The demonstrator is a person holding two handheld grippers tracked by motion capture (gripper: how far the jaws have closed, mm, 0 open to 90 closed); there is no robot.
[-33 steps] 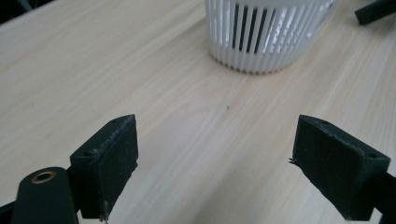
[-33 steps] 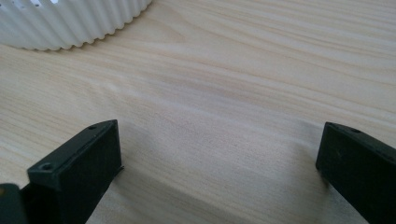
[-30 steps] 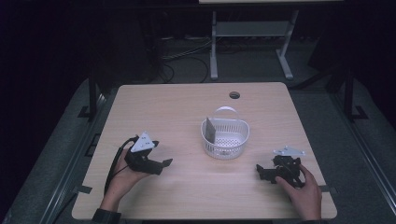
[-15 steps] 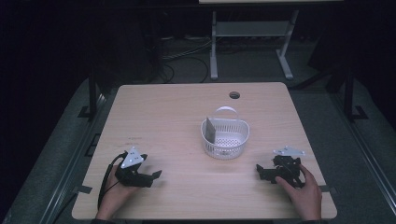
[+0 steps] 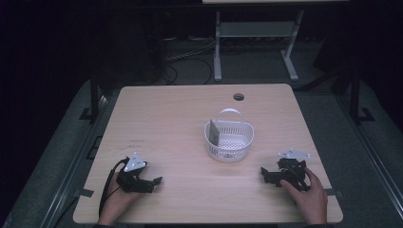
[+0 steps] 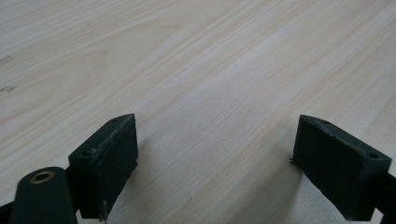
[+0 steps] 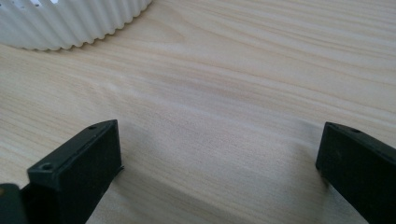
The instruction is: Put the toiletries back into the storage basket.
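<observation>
A white ribbed basket [image 5: 229, 137] with a hoop handle stands near the middle of the wooden table [image 5: 180, 118]; a grey flat piece leans inside its left wall. My left gripper [image 5: 153, 183] rests low on the table at the front left, open, with bare wood between its jaws [image 6: 215, 144]. At the front right my right gripper [image 5: 264, 174] lies on the table, open and pointing left toward the basket. In the right gripper view the basket's ribbed wall [image 7: 70, 23] fills the top left corner, well ahead of the empty gripper [image 7: 219, 154].
A round cable hole [image 5: 238, 97] sits near the table's far edge. Beyond the table stand a white metal frame [image 5: 256, 33] and loose cables on a dark floor. The person's hands hold the grippers near the front edge.
My left gripper has moved back toward the front edge and down onto the table. The right gripper has stayed in place.
</observation>
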